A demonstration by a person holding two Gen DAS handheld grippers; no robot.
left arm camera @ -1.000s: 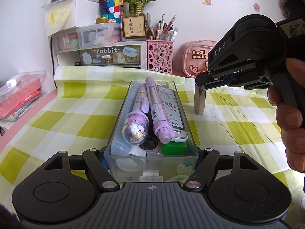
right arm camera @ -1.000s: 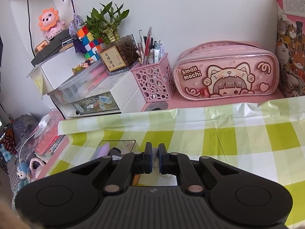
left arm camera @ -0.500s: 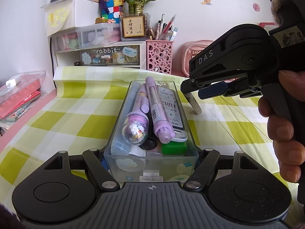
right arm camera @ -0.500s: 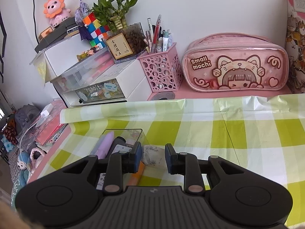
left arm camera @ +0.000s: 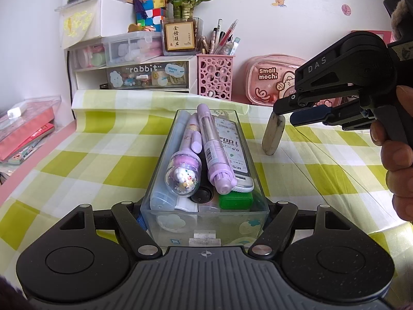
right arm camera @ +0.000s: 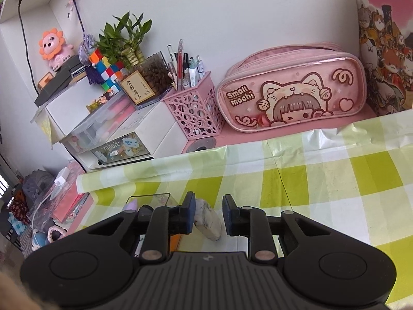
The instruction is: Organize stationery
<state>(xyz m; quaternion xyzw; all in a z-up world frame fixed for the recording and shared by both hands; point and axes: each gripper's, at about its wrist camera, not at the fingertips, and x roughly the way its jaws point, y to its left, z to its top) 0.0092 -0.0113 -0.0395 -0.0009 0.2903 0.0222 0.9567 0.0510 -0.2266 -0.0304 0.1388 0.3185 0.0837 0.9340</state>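
The eraser [right arm camera: 208, 219] stands tilted on the bench [right arm camera: 335, 180], between the right hand-held gripper's [right arm camera: 206, 215] apart fingers, long axis toward 11 o'clock. The left hand-held gripper [left arm camera: 205, 228] is clamped on the clear box [left arm camera: 165, 160].

Soft, even daylight filled both views; the checked tablecloth [right arm camera: 335, 170] showed mild glare, fisheye bending curved the edges, and corners fell dark

A lion figurine [right arm camera: 52, 47] sits above a colour cube [right arm camera: 107, 71] beside bamboo [right arm camera: 126, 42].
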